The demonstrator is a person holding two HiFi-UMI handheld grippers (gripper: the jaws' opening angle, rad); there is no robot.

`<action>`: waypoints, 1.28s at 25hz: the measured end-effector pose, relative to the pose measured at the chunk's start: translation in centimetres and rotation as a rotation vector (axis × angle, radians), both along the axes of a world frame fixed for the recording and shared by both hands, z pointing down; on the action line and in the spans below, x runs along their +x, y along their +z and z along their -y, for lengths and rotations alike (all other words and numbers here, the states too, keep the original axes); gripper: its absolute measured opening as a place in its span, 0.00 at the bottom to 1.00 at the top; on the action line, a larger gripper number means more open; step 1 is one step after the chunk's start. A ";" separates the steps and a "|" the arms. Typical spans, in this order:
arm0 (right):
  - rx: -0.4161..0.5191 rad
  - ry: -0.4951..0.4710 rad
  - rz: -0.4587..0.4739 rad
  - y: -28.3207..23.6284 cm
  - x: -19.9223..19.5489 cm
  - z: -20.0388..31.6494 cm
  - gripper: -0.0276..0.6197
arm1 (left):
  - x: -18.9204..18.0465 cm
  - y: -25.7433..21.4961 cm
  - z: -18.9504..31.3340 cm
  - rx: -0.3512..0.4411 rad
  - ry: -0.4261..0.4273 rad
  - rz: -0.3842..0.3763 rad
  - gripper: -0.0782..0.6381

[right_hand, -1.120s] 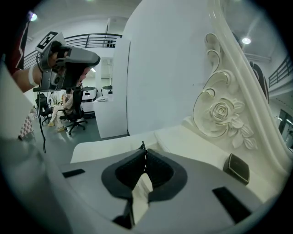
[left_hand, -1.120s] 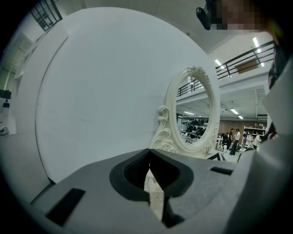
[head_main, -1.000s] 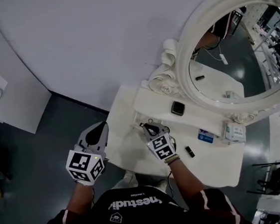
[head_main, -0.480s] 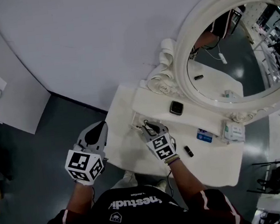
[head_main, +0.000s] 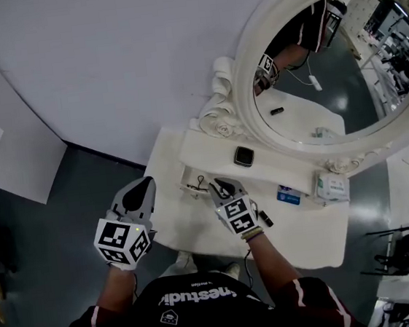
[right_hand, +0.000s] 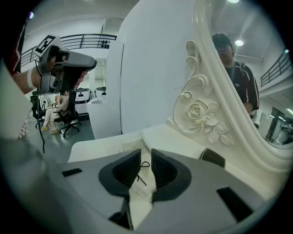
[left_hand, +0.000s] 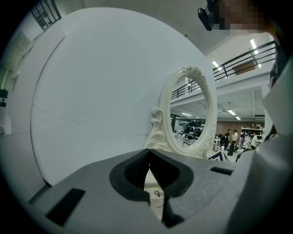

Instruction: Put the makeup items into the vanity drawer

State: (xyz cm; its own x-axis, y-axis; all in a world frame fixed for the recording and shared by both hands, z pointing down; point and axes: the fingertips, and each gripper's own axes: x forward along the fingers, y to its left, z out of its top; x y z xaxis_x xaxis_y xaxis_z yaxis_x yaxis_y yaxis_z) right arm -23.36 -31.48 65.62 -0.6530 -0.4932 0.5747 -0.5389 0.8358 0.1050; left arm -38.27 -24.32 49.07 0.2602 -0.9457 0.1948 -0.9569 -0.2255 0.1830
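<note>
He's in a black shirt (head_main: 198,299) with white lettering, dark red sleeves (head_main: 320,307) piped white. The grey left gripper (head_main: 142,191) and right gripper (head_main: 221,188) carry black-and-white marker cubes (head_main: 124,241) behind their dark ribbed jaws.

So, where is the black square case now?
In the head view the black square case lies on the vanity's raised shelf, below the mirror, just beyond the right gripper.
</note>
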 end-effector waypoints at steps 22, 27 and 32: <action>0.092 0.144 0.030 -6.3 14.0 -1.0 0.16 | 13.0 -3.0 0.8 0.064 0.133 -0.029 0.12; 0.110 0.207 0.047 -7.6 18.3 -1.6 0.16 | 17.3 -3.7 1.3 0.083 0.191 -0.034 0.12; 0.126 0.271 0.071 -9.0 22.4 -2.5 0.16 | 21.3 -4.2 1.4 0.091 0.245 -0.027 0.12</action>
